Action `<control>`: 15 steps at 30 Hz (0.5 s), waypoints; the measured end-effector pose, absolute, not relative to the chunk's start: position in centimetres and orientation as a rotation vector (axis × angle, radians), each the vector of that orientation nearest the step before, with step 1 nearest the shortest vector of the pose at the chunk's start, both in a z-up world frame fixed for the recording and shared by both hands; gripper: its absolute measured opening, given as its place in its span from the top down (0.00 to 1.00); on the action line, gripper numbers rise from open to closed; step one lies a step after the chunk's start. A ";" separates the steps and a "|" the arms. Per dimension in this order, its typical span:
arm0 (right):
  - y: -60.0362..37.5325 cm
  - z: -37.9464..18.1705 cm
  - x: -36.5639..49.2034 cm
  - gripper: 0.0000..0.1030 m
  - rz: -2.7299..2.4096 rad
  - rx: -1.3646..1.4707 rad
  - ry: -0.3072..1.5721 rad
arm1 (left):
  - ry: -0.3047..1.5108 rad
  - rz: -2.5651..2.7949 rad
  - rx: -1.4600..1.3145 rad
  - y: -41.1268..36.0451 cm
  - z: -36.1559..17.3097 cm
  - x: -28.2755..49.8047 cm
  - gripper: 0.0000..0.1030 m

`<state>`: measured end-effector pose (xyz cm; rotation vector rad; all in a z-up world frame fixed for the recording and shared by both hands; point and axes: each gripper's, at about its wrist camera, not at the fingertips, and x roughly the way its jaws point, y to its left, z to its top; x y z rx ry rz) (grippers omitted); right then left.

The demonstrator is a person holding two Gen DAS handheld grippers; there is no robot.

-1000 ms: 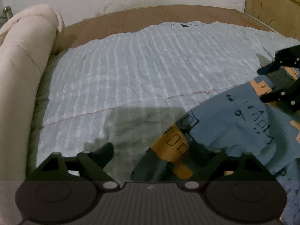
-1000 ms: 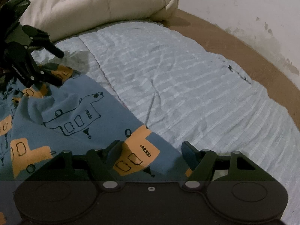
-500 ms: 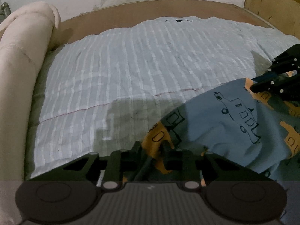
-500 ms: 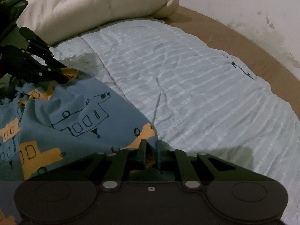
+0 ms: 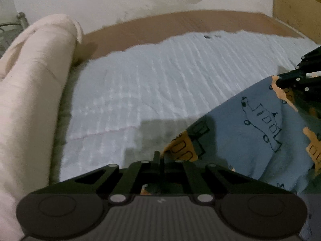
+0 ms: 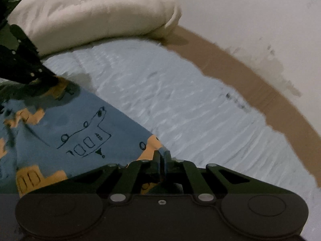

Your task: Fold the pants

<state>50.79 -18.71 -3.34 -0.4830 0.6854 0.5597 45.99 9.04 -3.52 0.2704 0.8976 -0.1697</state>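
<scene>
Left tongs: we have the left gripper (image 5: pixel 160 158) pinched right down, fingers together, with an orange-and-blue edge of the pants (image 5: pixel 256 132) caught between them at 6 o'clock of the left wrist view.

Right tongs: the right gripper (image 6: pixel 162 156) is closed narrow as well, nipping the orange corner of the same cloth at 6 o'clock of its own view. From the left wrist camera we see it at 3 o'clock (image 5: pixel 280 81), holding the far corner.

Pants: blue fabric with orange blocks and line-drawn vehicles, stretched between our two grips and lifted off the bedspread (image 5: pixel 160 84); the rest of it sags away toward 4 o'clock in the left view and 8 o'clock in the right view.

Slip risk: both grips look like they sit on the very edge of the cloth. We judge a sharp tug could pull a corner free, and the fold would collapse.

Skew risk: if one hand travels faster than the other, the span twists and the legs land crooked.

Snag risk: the hanging part may drag across the ribbed bedspread and bunch underneath the fold.

Crowding: the rolled cream duvet (image 6: pixel 90 14) lies from 10 to 12 o'clock in the right view — carry too far that way and the cloth lands on it.

Writing: no brand or label we can read; a small dark mark on the bedspread (image 6: pixel 227 95) at 2 o'clock is too blurred to make out.
</scene>
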 end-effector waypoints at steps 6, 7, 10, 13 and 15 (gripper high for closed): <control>-16.8 -3.1 52.5 0.98 0.488 -0.510 0.610 | 0.861 -0.113 0.255 9.6 -3.4 47.0 0.98; -16.5 -3.4 52.7 0.98 0.487 -0.516 0.612 | 0.870 -0.111 0.251 9.7 -3.6 47.2 0.98; -16.3 -4.4 53.4 0.98 0.486 -0.523 0.634 | 0.889 -0.107 0.234 10.0 -4.4 47.6 0.98; -16.2 -4.9 53.6 0.98 0.488 -0.520 0.651 | 0.898 -0.108 0.225 10.3 -5.0 47.6 0.98; -16.2 -5.0 53.6 0.98 0.491 -0.519 0.657 | 0.903 -0.111 0.223 10.3 -5.1 47.6 0.98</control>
